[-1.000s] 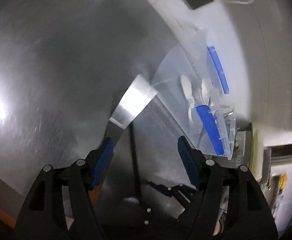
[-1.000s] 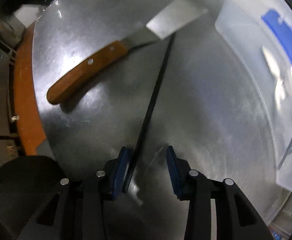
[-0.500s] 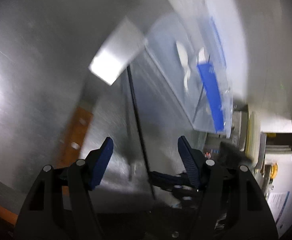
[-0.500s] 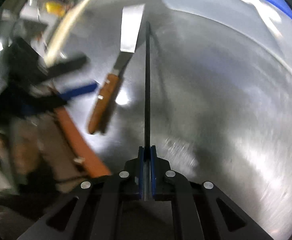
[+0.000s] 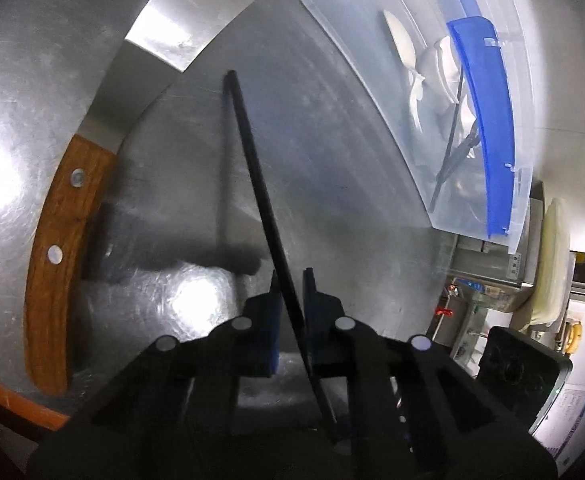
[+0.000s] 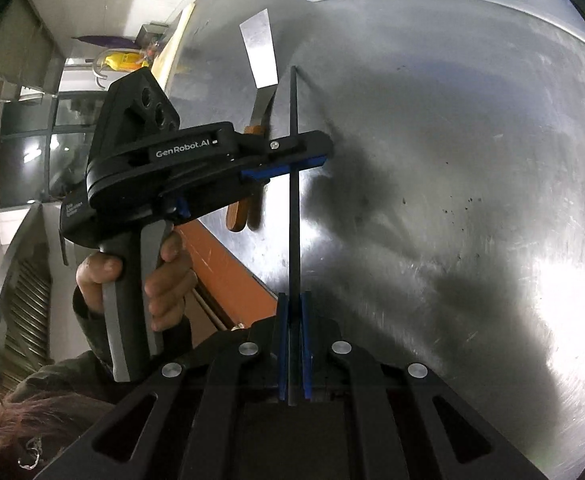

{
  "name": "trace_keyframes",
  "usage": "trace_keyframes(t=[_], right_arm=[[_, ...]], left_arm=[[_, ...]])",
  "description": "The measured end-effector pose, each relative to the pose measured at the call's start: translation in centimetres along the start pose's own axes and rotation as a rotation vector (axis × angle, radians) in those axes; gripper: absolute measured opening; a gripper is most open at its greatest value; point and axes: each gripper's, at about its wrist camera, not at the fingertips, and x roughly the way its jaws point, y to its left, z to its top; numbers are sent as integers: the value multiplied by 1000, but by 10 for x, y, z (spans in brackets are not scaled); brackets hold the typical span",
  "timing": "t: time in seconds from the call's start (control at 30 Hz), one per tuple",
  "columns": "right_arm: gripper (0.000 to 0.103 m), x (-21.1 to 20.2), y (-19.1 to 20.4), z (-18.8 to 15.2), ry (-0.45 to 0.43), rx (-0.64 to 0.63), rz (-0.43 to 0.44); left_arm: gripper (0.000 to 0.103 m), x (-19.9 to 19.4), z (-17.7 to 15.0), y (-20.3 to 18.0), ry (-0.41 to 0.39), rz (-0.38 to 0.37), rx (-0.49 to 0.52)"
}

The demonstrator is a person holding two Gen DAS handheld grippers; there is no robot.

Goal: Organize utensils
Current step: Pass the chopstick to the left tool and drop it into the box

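A thin black chopstick [image 5: 252, 152] is held above the steel table [image 5: 332, 208] by both grippers. In the left wrist view my left gripper [image 5: 291, 280] is shut on it partway along, and its far tip points toward the clear bin [image 5: 372, 80]. The right wrist view shows my right gripper [image 6: 292, 300] shut on the chopstick's [image 6: 294, 232] near end. Further up the stick, the left gripper [image 6: 296, 156] clamps it from the left. A metal spatula with a wooden handle [image 5: 56, 240] lies flat on the table left of the chopstick.
The clear bin has a blue latch [image 5: 488, 120] and holds white spoons [image 5: 404, 48] and dark utensils. An orange strip [image 6: 228, 276] runs along the table's near edge. A person's hand [image 6: 160, 276] grips the left gripper's handle. Shelving stands beyond the table's right edge.
The right gripper closed on the chopstick and swung it up off the table. The left gripper came down and forward, then closed on the chopstick's middle. The spatula stayed in place.
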Motion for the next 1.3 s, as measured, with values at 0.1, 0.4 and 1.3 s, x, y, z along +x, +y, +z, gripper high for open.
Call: trace_keyframes(t=[0.1, 0.4, 1.3], right_arm=[[7, 3, 0, -8, -4, -9, 7], [7, -9, 48, -11, -63, -191, 35], [7, -137, -63, 168, -391, 81, -198]], left_arm=[[9, -6, -6, -3, -24, -5, -1], [7, -86, -27, -55, -174, -100, 206], [7, 92, 190, -284, 173, 90, 555]])
